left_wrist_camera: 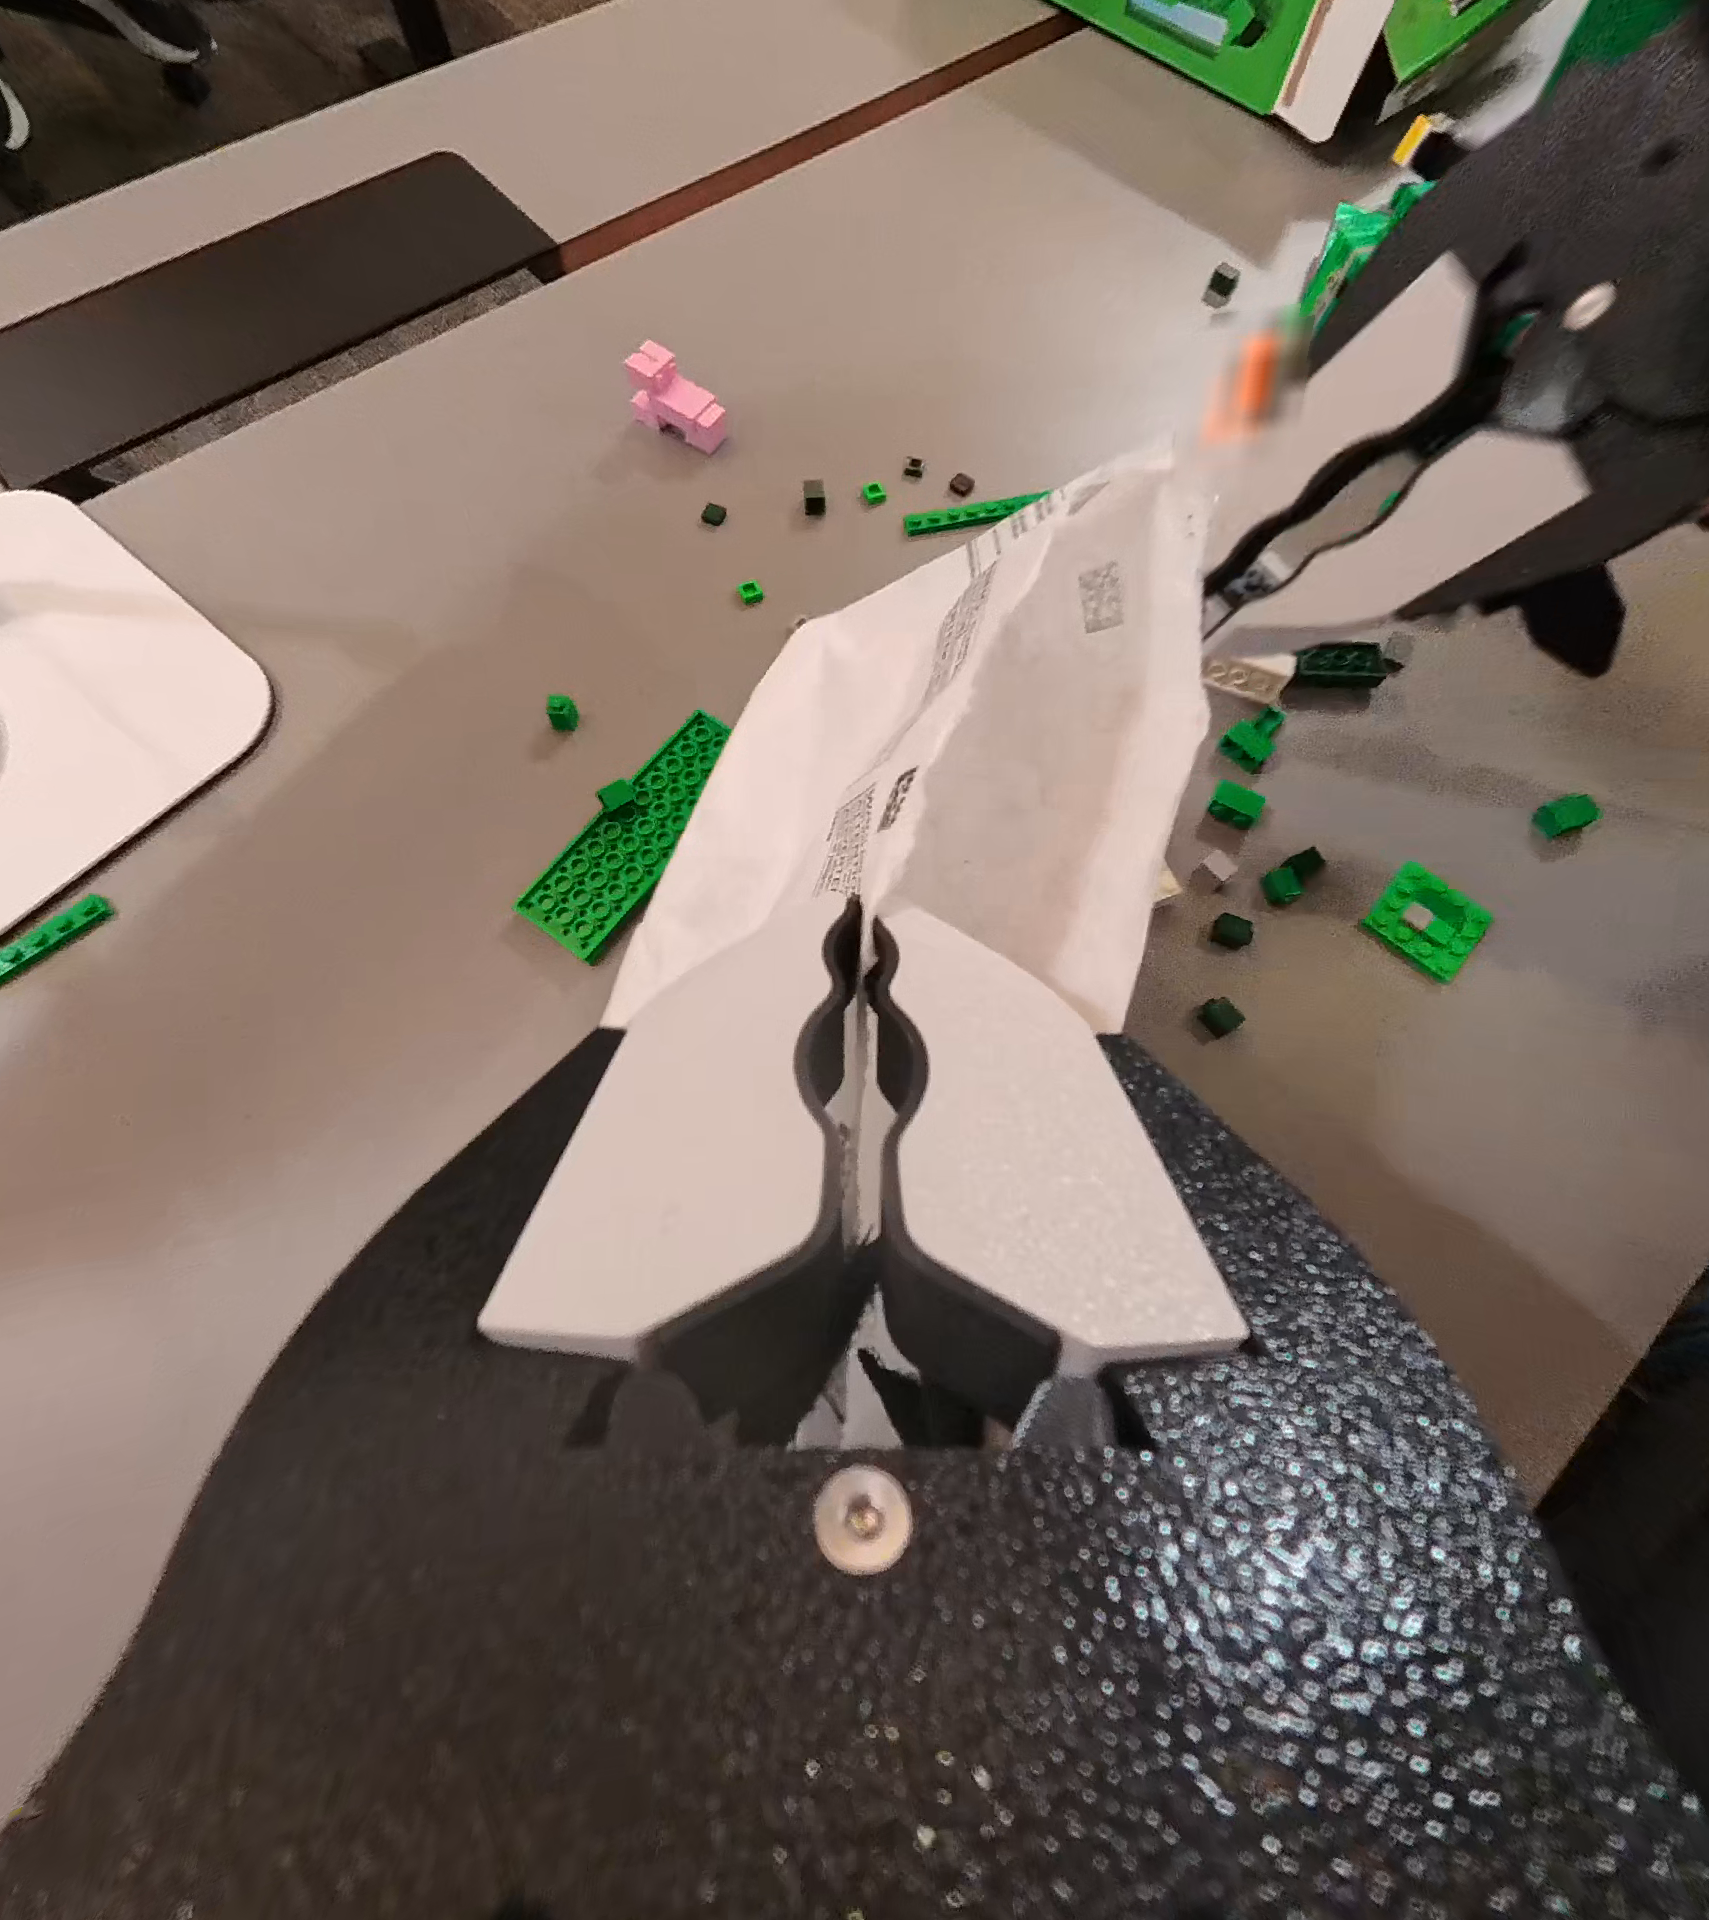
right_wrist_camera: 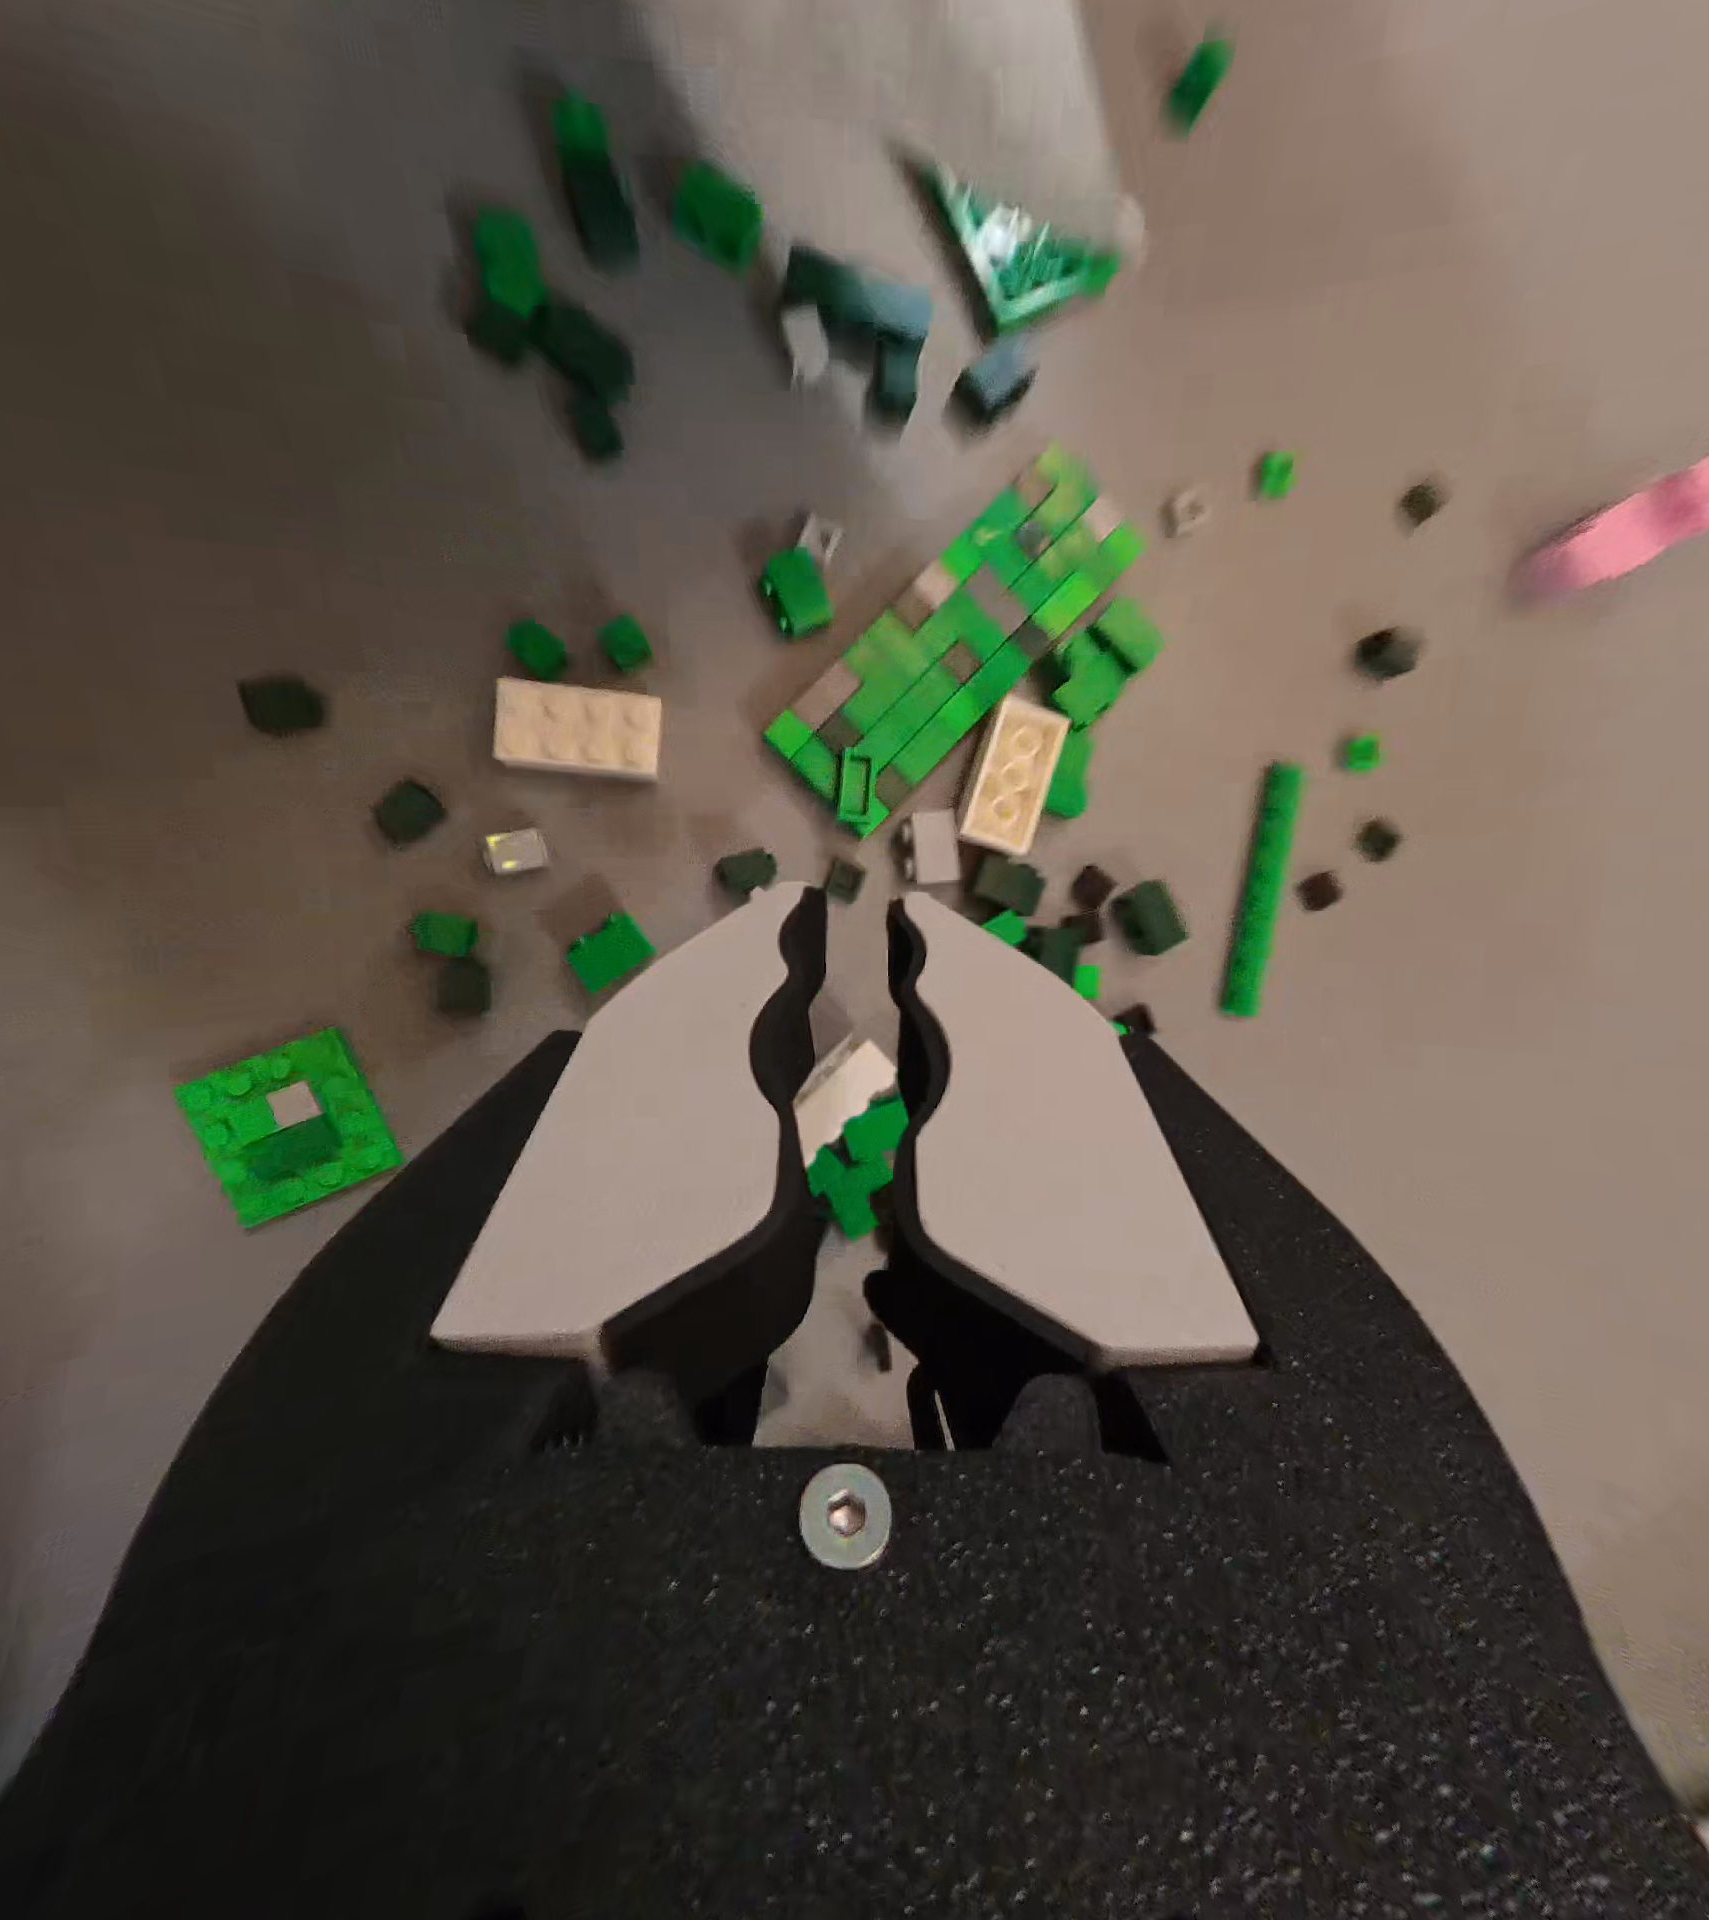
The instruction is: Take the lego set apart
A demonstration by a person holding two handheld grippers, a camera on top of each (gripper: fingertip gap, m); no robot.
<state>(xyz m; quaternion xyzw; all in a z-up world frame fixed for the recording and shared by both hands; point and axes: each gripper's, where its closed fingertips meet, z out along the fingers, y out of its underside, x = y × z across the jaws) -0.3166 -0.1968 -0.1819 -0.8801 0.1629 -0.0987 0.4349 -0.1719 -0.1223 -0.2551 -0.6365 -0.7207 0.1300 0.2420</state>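
Observation:
My left gripper is shut on the edge of a white paper bag and holds it up over the table. My right gripper is slightly open and empty, hovering over loose green, dark green and white bricks. It also shows in the left wrist view, just past the bag's far end. A flat green patterned assembly lies beyond its tips, with a white brick beside it. The right wrist view is motion-blurred.
A green plate, a pink pig figure, a square green plate and thin green strips lie on the grey table. A white stand base sits left. Green boxes stand at the back. The table edge runs right. Tip to tip, the grippers are about 20 centimetres apart. The white brick sits 6 centimetres or so from the ends of my right fingers.

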